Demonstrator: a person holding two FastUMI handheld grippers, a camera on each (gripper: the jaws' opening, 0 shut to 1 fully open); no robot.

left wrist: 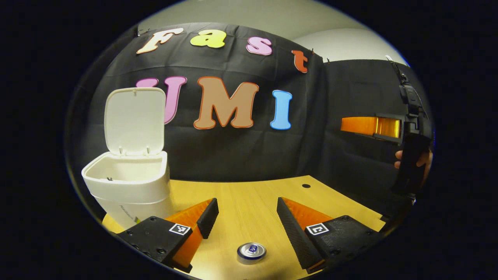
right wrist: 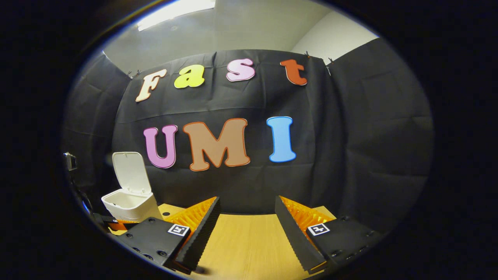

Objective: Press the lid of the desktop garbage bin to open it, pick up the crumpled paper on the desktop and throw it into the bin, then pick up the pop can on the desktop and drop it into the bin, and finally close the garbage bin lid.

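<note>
Lining up on the pop can (left wrist: 251, 252)

Bin (left wrist: 128, 186) lid up at ten o'clock; my left hand-held gripper (left wrist: 247, 217) gapes empty over the can; next, lower and close.

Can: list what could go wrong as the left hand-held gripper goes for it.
1. The can stands upright between the open fingers of the left hand-held gripper but nearer the camera than their tips; closing now would likely miss it.
2. An off-centre squeeze could tip it and let it roll on the table.
3. The bin is off to the left with its lid raised; a hasty carry could knock the lid.
</note>
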